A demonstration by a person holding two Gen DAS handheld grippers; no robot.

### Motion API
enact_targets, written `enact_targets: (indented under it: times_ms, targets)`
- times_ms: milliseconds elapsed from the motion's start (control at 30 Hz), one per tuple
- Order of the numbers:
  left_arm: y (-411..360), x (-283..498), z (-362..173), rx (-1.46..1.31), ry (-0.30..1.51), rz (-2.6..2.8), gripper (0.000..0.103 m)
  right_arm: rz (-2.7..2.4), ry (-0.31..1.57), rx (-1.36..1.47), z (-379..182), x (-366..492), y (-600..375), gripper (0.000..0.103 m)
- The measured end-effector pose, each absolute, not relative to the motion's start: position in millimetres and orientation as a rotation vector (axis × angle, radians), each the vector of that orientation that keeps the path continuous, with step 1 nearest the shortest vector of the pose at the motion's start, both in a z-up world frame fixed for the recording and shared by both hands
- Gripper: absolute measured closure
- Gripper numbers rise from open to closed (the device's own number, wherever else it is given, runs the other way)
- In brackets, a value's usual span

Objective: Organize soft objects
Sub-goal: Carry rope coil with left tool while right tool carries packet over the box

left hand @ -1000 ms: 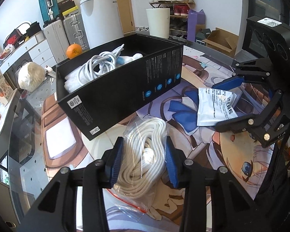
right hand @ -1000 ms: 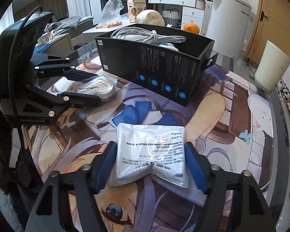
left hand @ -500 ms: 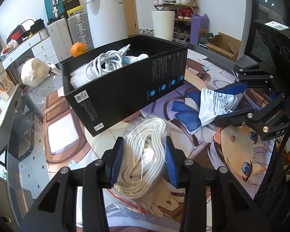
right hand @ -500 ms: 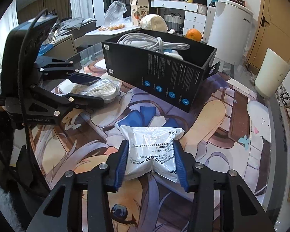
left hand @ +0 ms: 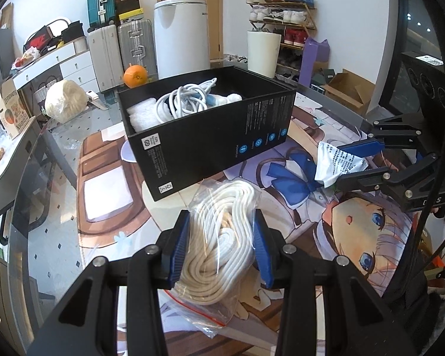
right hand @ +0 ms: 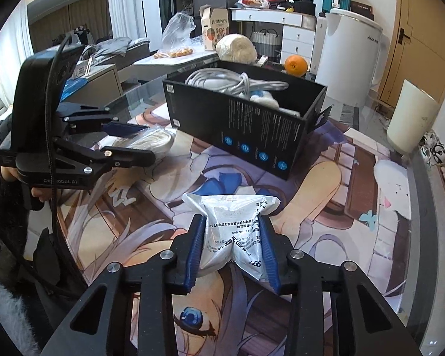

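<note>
My left gripper [left hand: 222, 231] is shut on a clear bag of coiled white rope [left hand: 222, 237], held just above the printed mat, in front of the black box [left hand: 210, 142]. It also shows in the right wrist view [right hand: 127, 145] with the rope bag [right hand: 154, 142]. My right gripper [right hand: 231, 237] is shut on a white printed soft packet [right hand: 231, 231], squeezed and lifted off the mat; it shows in the left wrist view [left hand: 359, 160] with the packet [left hand: 335, 160]. The box holds white cables [left hand: 187, 101] and a white cloth.
The printed anime mat [right hand: 326, 192] covers the glass table. An orange [left hand: 135, 74] and a pale round bundle [left hand: 65, 101] lie behind the box. A white bin [left hand: 181, 35] and suitcases stand beyond the table's far edge.
My right gripper closed on the white packet, crumpling it, and lifted it. My left gripper kept its hold on the rope bag and rose slightly.
</note>
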State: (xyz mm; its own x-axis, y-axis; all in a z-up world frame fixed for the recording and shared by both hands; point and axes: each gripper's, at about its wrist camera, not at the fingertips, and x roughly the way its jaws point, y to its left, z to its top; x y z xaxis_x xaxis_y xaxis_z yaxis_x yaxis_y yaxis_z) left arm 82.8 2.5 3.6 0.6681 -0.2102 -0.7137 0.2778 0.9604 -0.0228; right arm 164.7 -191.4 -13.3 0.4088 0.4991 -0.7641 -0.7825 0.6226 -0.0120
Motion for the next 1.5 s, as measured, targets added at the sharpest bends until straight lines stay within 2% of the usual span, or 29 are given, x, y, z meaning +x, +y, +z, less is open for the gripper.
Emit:
enact_targets:
  times_ms: [867, 1500]
  targets:
    - [27.1, 89.6, 67.1, -0.052, 0.539, -0.153, 0.064, 0.806, 0.592, -0.234, 51.2, 182.4, -190.5, 0.067]
    - [26.0, 174.0, 56.8, -0.030, 0.575, -0.143, 0.064, 0.800, 0.626, -0.165, 41.5, 261.9, -144.5, 0.067]
